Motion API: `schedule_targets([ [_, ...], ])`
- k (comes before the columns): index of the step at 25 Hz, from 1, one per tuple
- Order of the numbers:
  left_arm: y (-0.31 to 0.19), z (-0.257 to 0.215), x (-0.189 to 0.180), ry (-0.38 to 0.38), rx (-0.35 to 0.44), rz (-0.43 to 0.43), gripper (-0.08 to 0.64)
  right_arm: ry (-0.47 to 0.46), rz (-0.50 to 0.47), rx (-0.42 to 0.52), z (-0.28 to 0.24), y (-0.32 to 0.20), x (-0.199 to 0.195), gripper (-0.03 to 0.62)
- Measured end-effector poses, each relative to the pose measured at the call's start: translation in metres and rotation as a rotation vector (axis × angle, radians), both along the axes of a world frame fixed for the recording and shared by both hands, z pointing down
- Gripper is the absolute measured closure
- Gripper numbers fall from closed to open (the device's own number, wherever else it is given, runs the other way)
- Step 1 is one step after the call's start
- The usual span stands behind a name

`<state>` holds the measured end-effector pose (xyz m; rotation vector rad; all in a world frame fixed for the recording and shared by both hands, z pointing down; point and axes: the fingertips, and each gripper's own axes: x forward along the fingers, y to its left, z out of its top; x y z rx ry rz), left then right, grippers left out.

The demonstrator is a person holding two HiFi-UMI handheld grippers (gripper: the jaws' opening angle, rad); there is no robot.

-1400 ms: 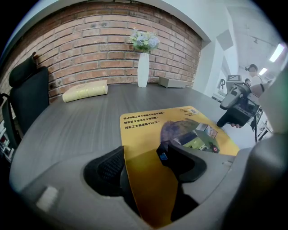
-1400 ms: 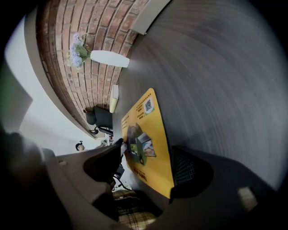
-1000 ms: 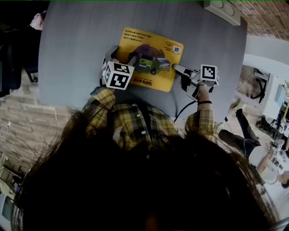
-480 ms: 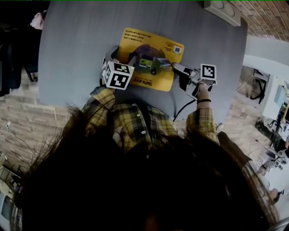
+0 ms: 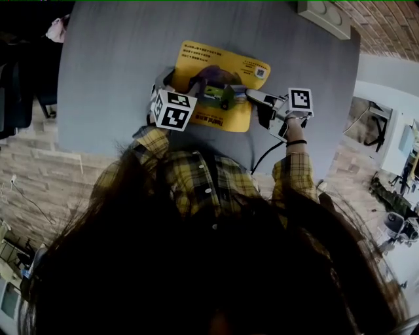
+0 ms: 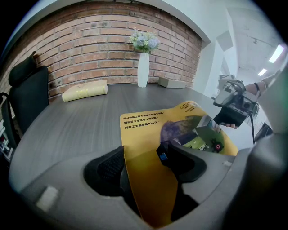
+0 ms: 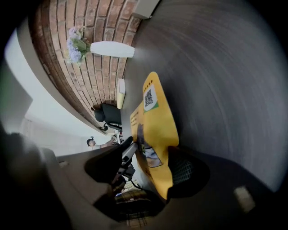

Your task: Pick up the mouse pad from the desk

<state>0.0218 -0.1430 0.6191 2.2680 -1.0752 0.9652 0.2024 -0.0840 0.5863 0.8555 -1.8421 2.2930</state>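
The yellow printed mouse pad [image 5: 219, 62] lies on the grey desk [image 5: 111, 65], with its near side raised and bowed between my two grippers. My left gripper [image 5: 180, 84] is at the pad's near left corner. In the left gripper view the mouse pad [image 6: 180, 121] runs up out of the left gripper [image 6: 140, 155], whose jaws are shut on its edge. My right gripper [image 5: 252, 99] holds the right edge. In the right gripper view the mouse pad [image 7: 157, 112] stands off the desk, pinched in the right gripper [image 7: 153, 150].
At the desk's far edge stand a white vase with flowers [image 6: 143, 67], a pale yellow bundle [image 6: 85, 91] and a grey box [image 5: 324, 16]. A black chair [image 6: 27, 99] is at the left end. A brick wall backs the desk.
My right gripper has shifted a little leftward, toward the left gripper, carrying the pad's right edge, so the pad bows more. The left gripper has stayed where it was.
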Motion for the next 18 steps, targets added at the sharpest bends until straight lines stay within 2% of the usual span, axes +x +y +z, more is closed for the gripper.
schedule_targets([
  [7, -0.001, 0.0, -0.002, -0.004, 0.004, 0.001, 0.241, 0.109, 0.067, -0.02, -0.001, 0.018, 0.051, 0.264],
  [15, 0.001, 0.0, 0.0, 0.001, -0.004, 0.0, 0.242, 0.17, -0.008, -0.062, 0.008, 0.024, 0.028, 0.262],
  [18, 0.001, 0.001, 0.0, 0.001, -0.003, 0.002, 0.242, 0.151, 0.001, -0.061, 0.01, 0.023, 0.029, 0.284],
])
